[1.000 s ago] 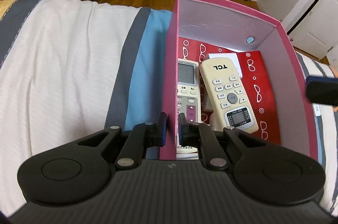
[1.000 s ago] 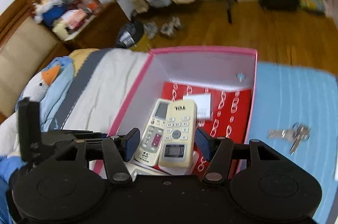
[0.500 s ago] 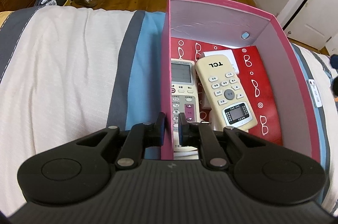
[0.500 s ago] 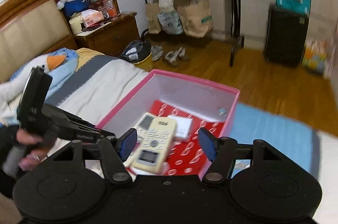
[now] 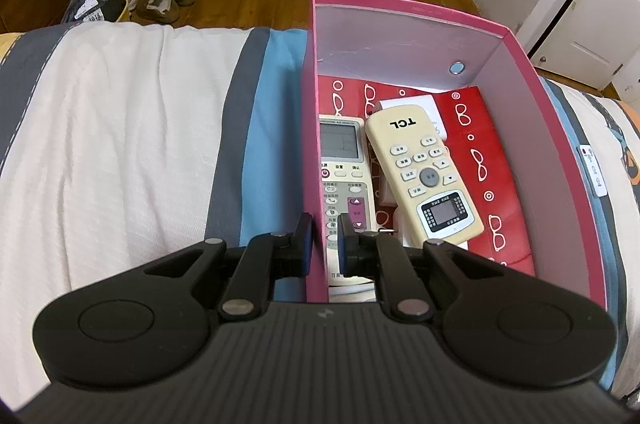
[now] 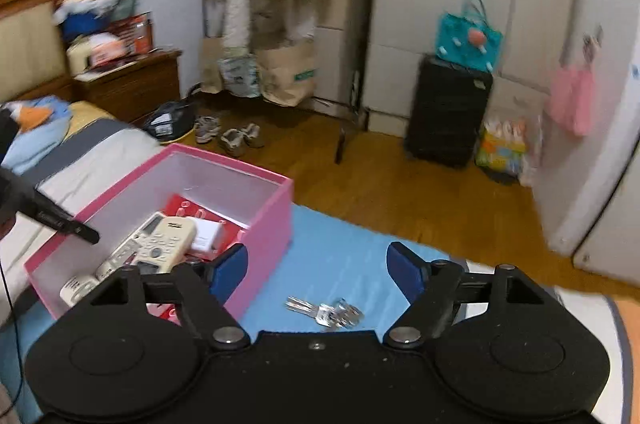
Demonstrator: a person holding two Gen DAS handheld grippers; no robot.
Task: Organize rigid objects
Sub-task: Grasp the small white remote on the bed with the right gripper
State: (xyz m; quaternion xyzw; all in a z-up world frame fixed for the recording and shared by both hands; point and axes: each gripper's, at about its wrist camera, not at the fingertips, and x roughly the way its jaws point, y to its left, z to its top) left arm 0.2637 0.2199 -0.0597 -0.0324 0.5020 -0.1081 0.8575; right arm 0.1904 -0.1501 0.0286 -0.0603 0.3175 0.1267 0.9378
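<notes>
Two remotes, the cream TCL remote (image 5: 424, 172) and a grey remote (image 5: 344, 180), already lie in the pink box (image 5: 400, 20) on the bed (image 5: 120, 144), whose near wall the left tongs (image 5: 324, 244) keep clamped to steady it. The right tongs (image 6: 316, 270), empty and just spread wide, hang over the bunch of keys (image 6: 326, 310) on the blue stripe beside the box. Likely next is dropping onto the keys; open bedding surrounds them, with the box wall close on one side.

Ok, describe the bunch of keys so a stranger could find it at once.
Start at the pink box on the bed. On the blue stripe beside it lies the bunch of keys: silver metal, outside the box, unlike the remotes inside.
</notes>
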